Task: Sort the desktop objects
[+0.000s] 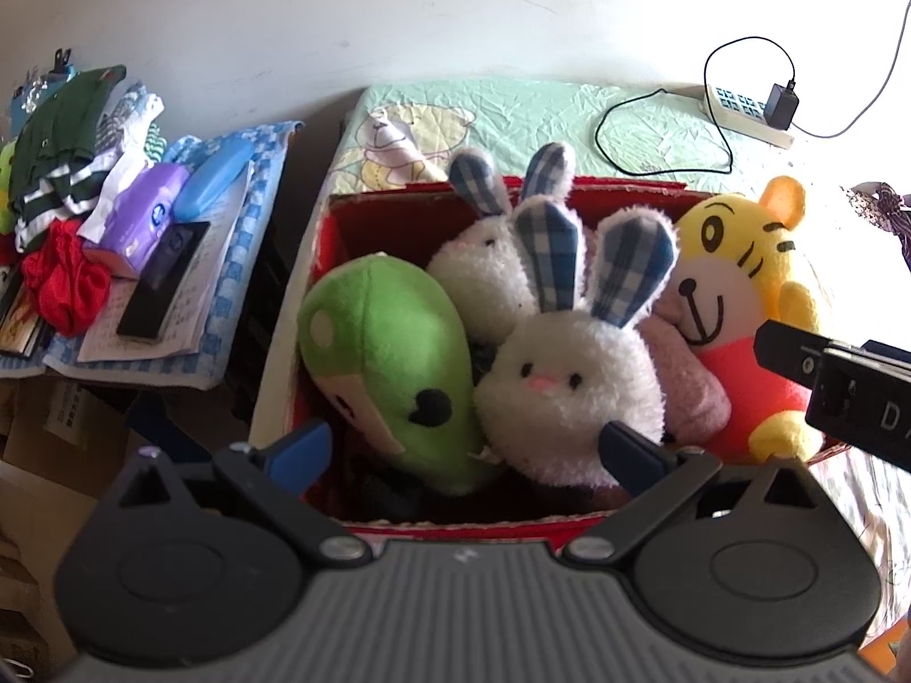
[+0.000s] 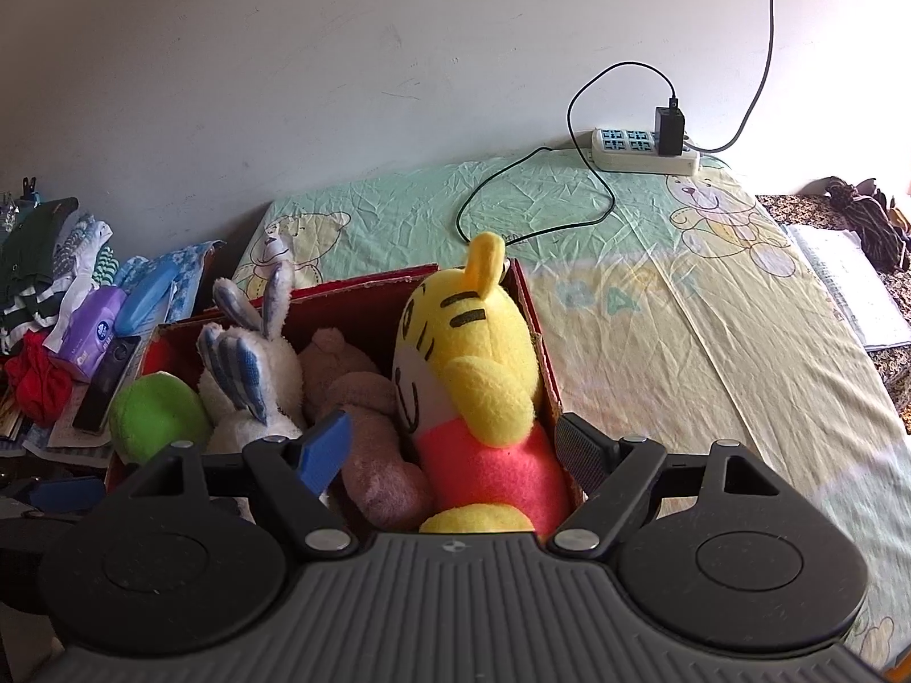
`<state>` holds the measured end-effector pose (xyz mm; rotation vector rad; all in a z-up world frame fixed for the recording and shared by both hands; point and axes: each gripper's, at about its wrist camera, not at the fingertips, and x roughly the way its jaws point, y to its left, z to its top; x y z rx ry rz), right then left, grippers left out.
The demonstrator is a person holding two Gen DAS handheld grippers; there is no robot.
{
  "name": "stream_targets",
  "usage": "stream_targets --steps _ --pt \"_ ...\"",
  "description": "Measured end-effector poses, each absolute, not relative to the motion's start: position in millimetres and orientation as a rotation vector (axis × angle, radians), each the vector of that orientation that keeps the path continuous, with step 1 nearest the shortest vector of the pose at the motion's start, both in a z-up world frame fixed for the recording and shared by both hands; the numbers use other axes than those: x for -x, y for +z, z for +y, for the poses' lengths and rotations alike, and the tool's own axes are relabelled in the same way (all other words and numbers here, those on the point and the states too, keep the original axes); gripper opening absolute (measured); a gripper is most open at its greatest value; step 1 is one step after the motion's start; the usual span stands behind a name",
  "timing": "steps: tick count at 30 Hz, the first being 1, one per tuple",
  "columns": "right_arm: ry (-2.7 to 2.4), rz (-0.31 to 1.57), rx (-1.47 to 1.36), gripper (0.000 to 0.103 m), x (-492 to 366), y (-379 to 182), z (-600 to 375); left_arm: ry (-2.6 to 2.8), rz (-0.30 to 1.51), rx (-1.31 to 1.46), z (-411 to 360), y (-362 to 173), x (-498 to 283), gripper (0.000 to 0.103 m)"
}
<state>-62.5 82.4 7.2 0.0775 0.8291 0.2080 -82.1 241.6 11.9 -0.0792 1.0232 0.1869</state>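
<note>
A red box (image 1: 324,262) (image 2: 535,330) on the bed holds plush toys: a green one (image 1: 393,364) (image 2: 156,415), two white rabbits with blue checked ears (image 1: 569,393) (image 2: 250,381), a pink one (image 1: 689,387) (image 2: 364,415) and a yellow tiger (image 1: 740,296) (image 2: 472,358). My left gripper (image 1: 464,447) is open above the box's near edge, its jaws either side of the green toy and the front rabbit. My right gripper (image 2: 452,447) is open around the tiger's red body at the box's right end; it shows at the right edge of the left view (image 1: 842,393).
A side table (image 1: 228,284) left of the box carries clothes (image 1: 62,131), a purple tissue pack (image 1: 145,216) (image 2: 91,336), a blue case (image 1: 213,179) and a black remote (image 1: 165,279) (image 2: 105,384). A power strip (image 1: 746,114) (image 2: 643,151) with a charger and cable lies on the bed sheet (image 2: 683,341) by the wall.
</note>
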Motion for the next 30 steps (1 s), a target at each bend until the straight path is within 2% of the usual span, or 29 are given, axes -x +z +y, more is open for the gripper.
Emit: stream_targets --steps 30 --pt "0.261 0.847 -0.025 0.081 83 12 87 0.143 1.124 0.07 249 11 92 0.101"
